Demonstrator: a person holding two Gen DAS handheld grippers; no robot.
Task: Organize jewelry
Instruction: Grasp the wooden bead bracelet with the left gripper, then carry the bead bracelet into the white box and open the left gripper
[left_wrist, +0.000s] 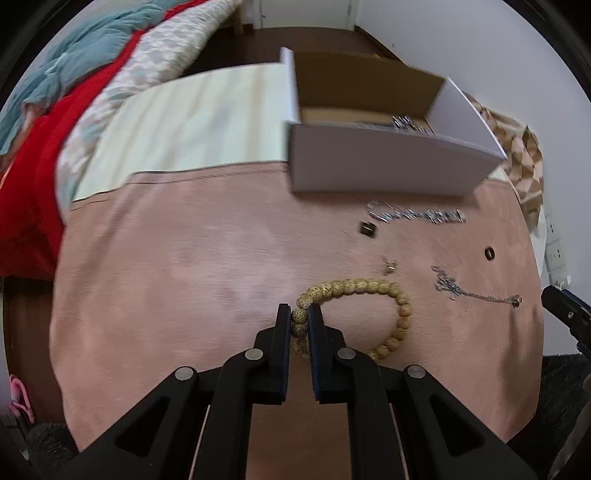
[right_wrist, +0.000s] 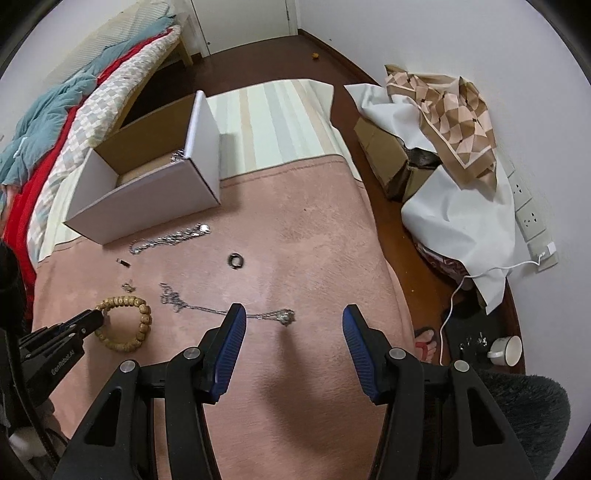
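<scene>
The left gripper (left_wrist: 299, 314) is clenched on the bead bracelet (left_wrist: 369, 286), pinching 1 side of the loop between its 2 fingers, while the rest of the loop lies on the pink cloth (left_wrist: 184, 277). The right wrist view shows the same grip from the side, at the cloth's left edge.

The right gripper (right_wrist: 293, 317) is released, fingers spread wide above the cloth, with the thin chain necklace (right_wrist: 229, 312) lying just beyond them.

Nearer the cloth's far edge lie a silver link bracelet (right_wrist: 170, 238), a dark ring (right_wrist: 235, 260), a small dark clasp (right_wrist: 123, 263) and a tiny silver piece (right_wrist: 128, 286). The white box (left_wrist: 388, 162) stands open at that far edge; some silver jewelry shows inside.

Only the right wrist view shows the white cup (right_wrist: 506, 350) and patterned scarf (right_wrist: 450, 114) on the floor.
</scene>
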